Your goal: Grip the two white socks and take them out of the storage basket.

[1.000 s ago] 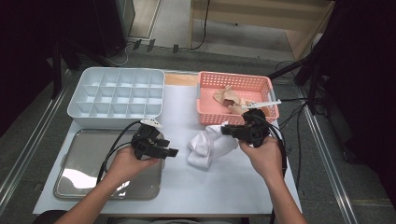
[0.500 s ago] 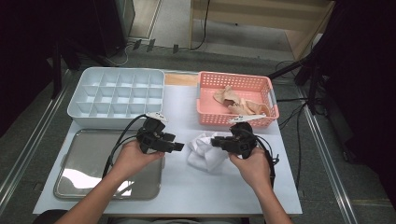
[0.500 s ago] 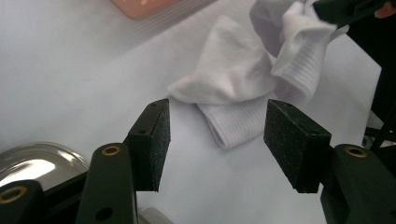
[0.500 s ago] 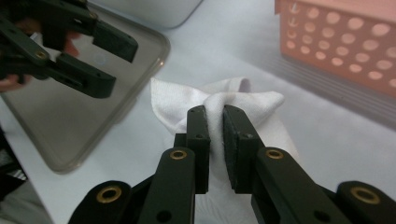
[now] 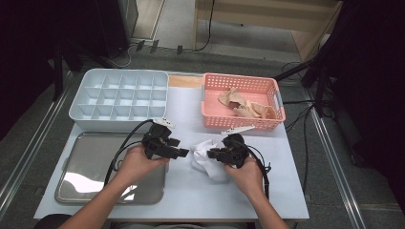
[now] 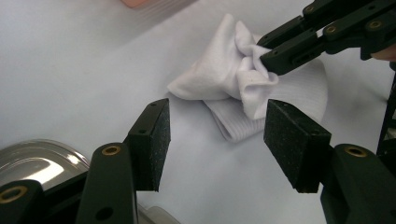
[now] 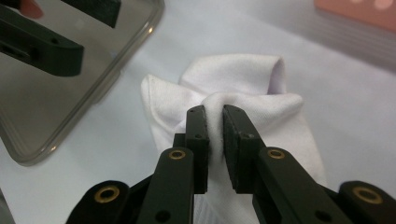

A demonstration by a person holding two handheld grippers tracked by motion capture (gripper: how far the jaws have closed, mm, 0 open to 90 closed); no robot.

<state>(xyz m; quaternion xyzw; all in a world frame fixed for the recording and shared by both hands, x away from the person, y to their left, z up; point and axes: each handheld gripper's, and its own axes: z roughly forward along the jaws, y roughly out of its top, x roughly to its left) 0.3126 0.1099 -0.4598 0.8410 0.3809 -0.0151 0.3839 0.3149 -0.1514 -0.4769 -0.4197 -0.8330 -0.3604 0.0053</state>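
— What is the right gripper [image 7: 213, 122] doing?
— It is pinching a raised fold of the white sock [image 7: 261, 93] between its pads, clenched on the cloth; the sock is lying on the white table [image 5: 286, 191] directly under it.
— And the left gripper [image 6: 217, 135]?
— It is hovering with jaws spread wide, released, gripping nothing; the sock is sitting just ahead of its pads, the steel tray [image 5: 86, 167] beside it.
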